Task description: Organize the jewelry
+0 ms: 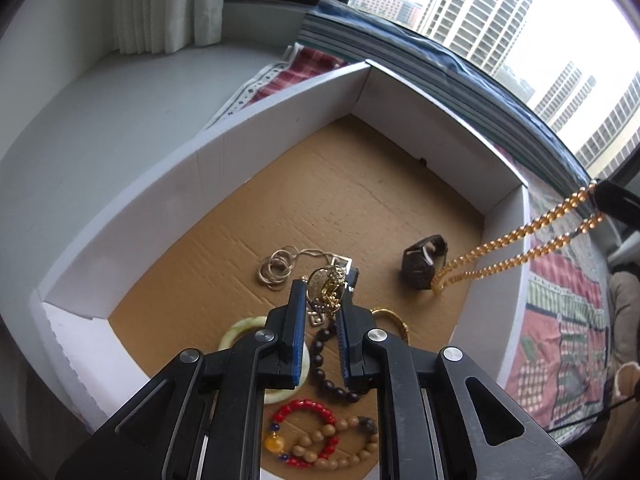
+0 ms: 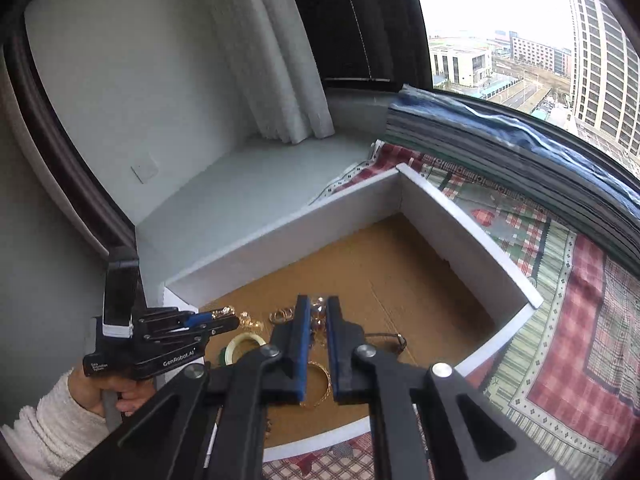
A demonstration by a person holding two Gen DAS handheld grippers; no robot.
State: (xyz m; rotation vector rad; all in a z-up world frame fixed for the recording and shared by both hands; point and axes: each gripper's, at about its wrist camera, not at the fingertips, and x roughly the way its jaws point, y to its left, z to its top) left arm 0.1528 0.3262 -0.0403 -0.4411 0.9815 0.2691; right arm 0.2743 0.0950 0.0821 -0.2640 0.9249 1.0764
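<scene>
Plainly, in the left wrist view, the left gripper [image 1: 323, 292] is clenched on a gold ornament [image 1: 320, 280], pinched right at the fingertips and hanging over the cardboard floor of the white box [image 1: 200, 184]. Just beyond the tips lies a coiled silver chain [image 1: 276, 272]. Under the fingers sit a jade bangle [image 1: 240, 332] and a dark bead bracelet [image 1: 326, 364]. Off to the right of the fingers, an amber bead necklace [image 1: 520, 232] runs taut as a doubled strand from the right gripper [image 1: 614, 196], outside the box wall, down to a slack end lying against a dark watch [image 1: 422, 266].

That strand looks like the main risk. If the right hand pulls away, the trailing loop could drag or tip the watch, or snag on the box rim. The ornament is held only by its edge, so a jolt could let it twist out and fall among the bracelets below, tangling with them.

From the right wrist view, the right gripper [image 2: 318, 310] is closed, with beads of the necklace [image 2: 319, 303] showing between its tips. How firmly they are caught I cannot tell. A gold bangle [image 2: 320, 384] lies beneath the fingers. To their left, the other gripper [image 2: 224, 318], carried by a hand [image 2: 120, 394], is near. If both lower together, they could knock or cross the strand over the ornament.
</scene>
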